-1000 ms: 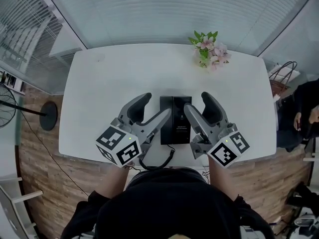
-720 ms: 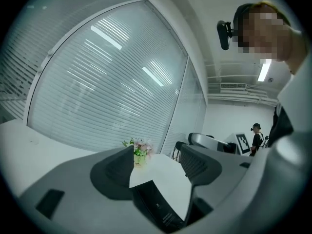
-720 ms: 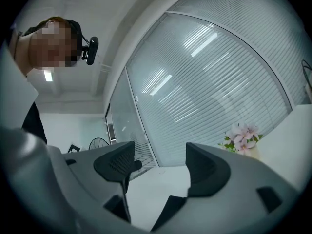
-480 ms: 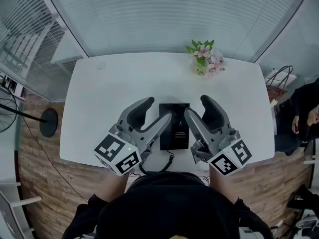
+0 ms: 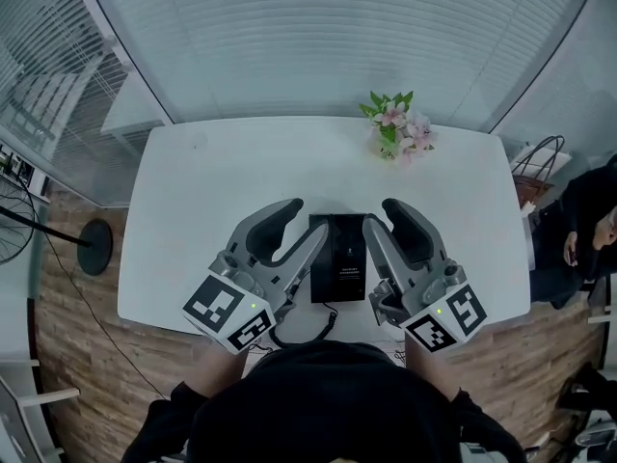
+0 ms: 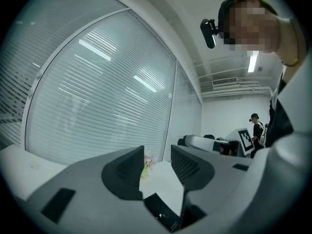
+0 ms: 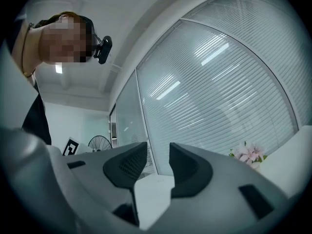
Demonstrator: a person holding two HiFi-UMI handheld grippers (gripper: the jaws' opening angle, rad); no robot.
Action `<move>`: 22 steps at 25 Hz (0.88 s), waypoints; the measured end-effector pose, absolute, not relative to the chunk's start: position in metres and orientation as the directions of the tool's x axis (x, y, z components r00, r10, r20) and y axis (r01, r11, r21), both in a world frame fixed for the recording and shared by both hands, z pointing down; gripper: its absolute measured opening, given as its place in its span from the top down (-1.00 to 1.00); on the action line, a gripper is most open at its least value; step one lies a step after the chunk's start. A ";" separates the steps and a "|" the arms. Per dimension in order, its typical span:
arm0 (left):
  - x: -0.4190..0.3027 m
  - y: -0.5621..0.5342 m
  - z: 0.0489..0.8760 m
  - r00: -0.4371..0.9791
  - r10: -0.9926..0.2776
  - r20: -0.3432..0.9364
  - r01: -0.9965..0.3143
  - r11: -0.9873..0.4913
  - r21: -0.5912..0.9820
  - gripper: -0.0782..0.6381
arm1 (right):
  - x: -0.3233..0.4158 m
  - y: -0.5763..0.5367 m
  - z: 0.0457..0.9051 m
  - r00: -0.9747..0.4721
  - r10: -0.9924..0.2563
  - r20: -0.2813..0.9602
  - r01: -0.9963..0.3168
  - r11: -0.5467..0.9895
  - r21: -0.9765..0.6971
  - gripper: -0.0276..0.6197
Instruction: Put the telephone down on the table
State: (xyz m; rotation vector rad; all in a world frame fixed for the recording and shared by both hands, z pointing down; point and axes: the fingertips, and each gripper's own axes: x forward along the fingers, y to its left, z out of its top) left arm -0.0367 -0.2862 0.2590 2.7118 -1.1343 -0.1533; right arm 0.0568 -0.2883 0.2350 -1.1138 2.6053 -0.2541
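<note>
Head view, black slab telephone [image 5: 339,257], rounded table [image 5: 207,191]

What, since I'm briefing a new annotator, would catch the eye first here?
The left hand-held gripper and right hand-held gripper fill the head view's lower middle; their jaws have just been closing, with nothing between them. Between the two, a black phone lies by the near edge of the white table. Pink flowers stand at its far edge.
</note>
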 end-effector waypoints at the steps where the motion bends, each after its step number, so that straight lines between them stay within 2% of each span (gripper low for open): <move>1: -0.037 -0.286 0.259 0.701 -0.713 -0.020 -0.693 -0.687 0.218 0.28 | 0.056 -0.288 0.235 -0.657 -0.726 -0.201 -0.674 0.686 -0.275 0.50; 3: -0.037 -0.285 0.258 0.703 -0.711 -0.020 -0.691 -0.690 0.215 0.34 | 0.055 -0.287 0.234 -0.659 -0.724 -0.205 -0.669 0.688 -0.281 0.58; 22: -0.036 -0.279 0.250 0.697 -0.716 -0.038 -0.692 -0.686 0.227 0.72 | 0.049 -0.277 0.224 -0.675 -0.706 -0.214 -0.665 0.708 -0.239 0.90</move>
